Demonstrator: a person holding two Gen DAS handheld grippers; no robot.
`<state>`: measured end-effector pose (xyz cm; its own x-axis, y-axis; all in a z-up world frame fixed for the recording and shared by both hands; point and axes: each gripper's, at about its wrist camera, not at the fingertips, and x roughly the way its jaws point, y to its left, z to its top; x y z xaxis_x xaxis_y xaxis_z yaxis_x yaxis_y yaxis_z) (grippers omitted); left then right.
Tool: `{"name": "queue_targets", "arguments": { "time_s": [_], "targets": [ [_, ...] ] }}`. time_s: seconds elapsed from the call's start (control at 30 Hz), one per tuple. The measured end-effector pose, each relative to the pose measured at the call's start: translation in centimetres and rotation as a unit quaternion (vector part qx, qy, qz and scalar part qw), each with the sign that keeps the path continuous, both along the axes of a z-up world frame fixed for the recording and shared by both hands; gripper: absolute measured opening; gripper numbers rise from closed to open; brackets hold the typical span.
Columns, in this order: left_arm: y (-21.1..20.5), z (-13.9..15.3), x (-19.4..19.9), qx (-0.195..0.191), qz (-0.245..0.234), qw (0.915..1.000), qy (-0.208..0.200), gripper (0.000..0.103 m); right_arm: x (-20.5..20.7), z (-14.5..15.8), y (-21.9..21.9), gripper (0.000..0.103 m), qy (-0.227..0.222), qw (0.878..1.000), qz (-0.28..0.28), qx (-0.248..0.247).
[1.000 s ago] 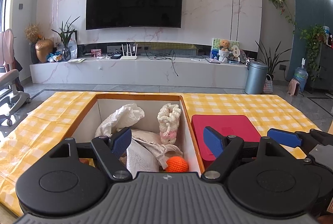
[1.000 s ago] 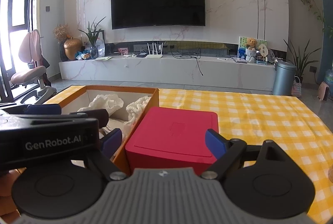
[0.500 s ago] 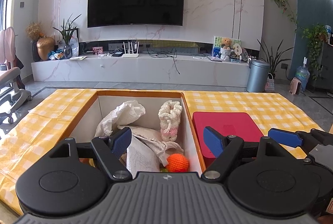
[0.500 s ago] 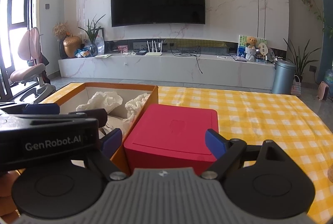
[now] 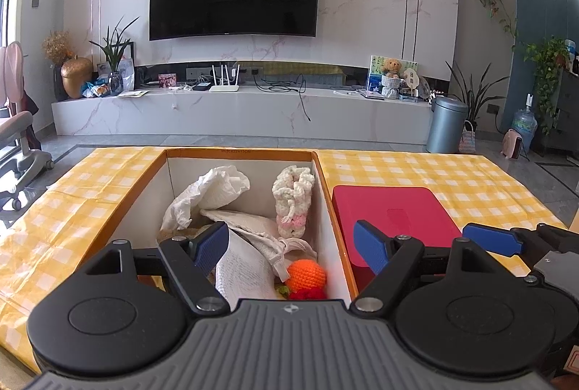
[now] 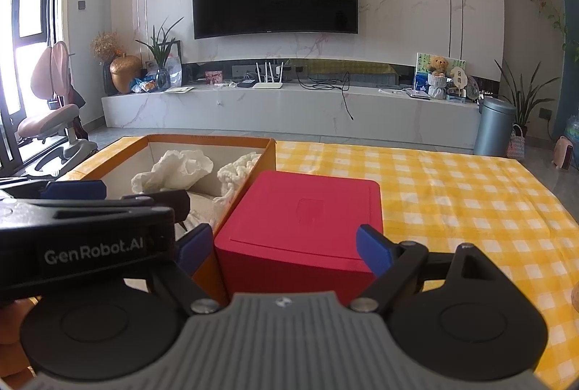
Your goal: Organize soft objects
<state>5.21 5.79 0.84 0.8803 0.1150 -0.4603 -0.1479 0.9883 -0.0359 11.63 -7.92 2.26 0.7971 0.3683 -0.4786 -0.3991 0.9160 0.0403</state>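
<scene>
Hovering over the orange-rimmed box (image 5: 327, 172), the left gripper (image 5: 291, 247) has its jaws spread wide with nothing between them. Inside the box lie crumpled white paper (image 5: 213, 191), a white and pink crocheted piece (image 5: 293, 198), a white mesh cloth (image 5: 242, 263), an orange knitted ball (image 5: 307, 275) and something red beneath it, too hidden to name. The right gripper (image 6: 284, 250), also agape and empty, sits before the red box (image 6: 307, 219), just beside the orange-rimmed one on the yellow checked cloth (image 6: 452, 191).
</scene>
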Motion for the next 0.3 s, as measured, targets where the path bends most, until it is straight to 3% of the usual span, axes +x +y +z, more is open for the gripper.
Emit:
{"name": "queue_targets", "arguments": {
  "time_s": [0.3],
  "targets": [
    [-0.05, -0.09, 0.05, -0.002, -0.001, 1.0000, 0.002, 0.092, -0.01, -0.08, 0.16, 0.085, 0.002, 1.000, 0.002, -0.003]
  ]
}}
